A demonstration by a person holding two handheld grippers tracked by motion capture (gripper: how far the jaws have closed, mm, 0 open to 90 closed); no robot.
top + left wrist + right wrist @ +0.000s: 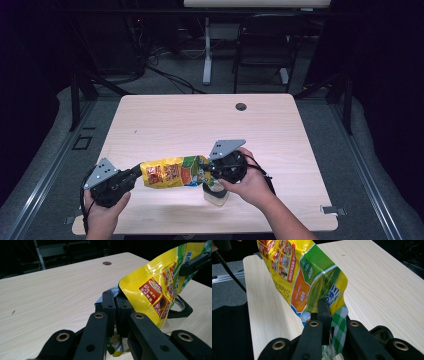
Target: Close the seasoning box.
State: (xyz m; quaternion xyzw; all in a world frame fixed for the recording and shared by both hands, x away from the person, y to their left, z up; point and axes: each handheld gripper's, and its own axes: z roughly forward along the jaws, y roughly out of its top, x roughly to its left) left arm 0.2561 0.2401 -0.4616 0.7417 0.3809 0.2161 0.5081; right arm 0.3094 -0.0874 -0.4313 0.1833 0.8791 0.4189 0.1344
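work in hand: a yellow snack pouch [172, 172] is held up between both grippers above the near half of the table [165, 120]; a clear jar [216, 195] stands on the table just below its right end, at about 5 o'clock from the pouch's middle in the high view
done: pouch lifted off the table and gripped at both ends; it looks stretched level, right end over the jar
left to do: by my reading, opening or tipping the pouch toward the jar; I cannot tell whether the top is torn open yet
left gripper [116, 315]: jaws pressed together, pinching the pouch's end seam at 9 o'clock
right gripper [329, 322]: jaws pressed together on the green checked end at 3 o'clock
jar contents: cannot tell
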